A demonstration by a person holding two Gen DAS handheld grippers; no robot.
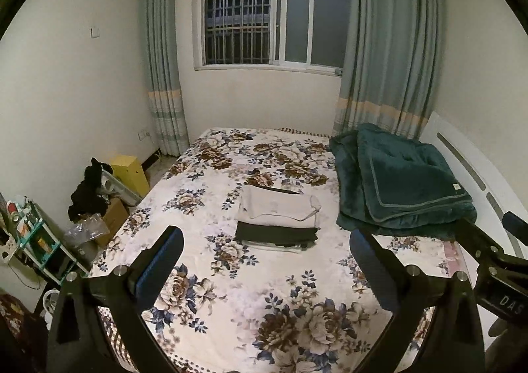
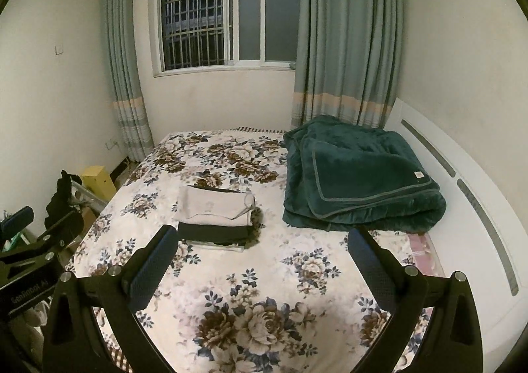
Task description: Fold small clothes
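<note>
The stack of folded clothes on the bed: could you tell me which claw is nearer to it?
Left. The left claw points almost straight at the stack of folded clothes; the right claw sits off to the stack's right.

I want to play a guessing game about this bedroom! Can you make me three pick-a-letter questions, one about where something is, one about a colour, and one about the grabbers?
1. Where is the stack of folded clothes?
A) on the bed B) on the floor C) on the windowsill
2. What colour is the folded blanket?
A) red B) dark green C) yellow
3. How are both grippers?
A) open, empty B) shut on a sock C) holding the blanket

Answers: 1 A, it rests on the flowered bedspread. 2 B, it looks dark green. 3 A, the left gripper and right gripper have their fingers spread with nothing between.
</note>
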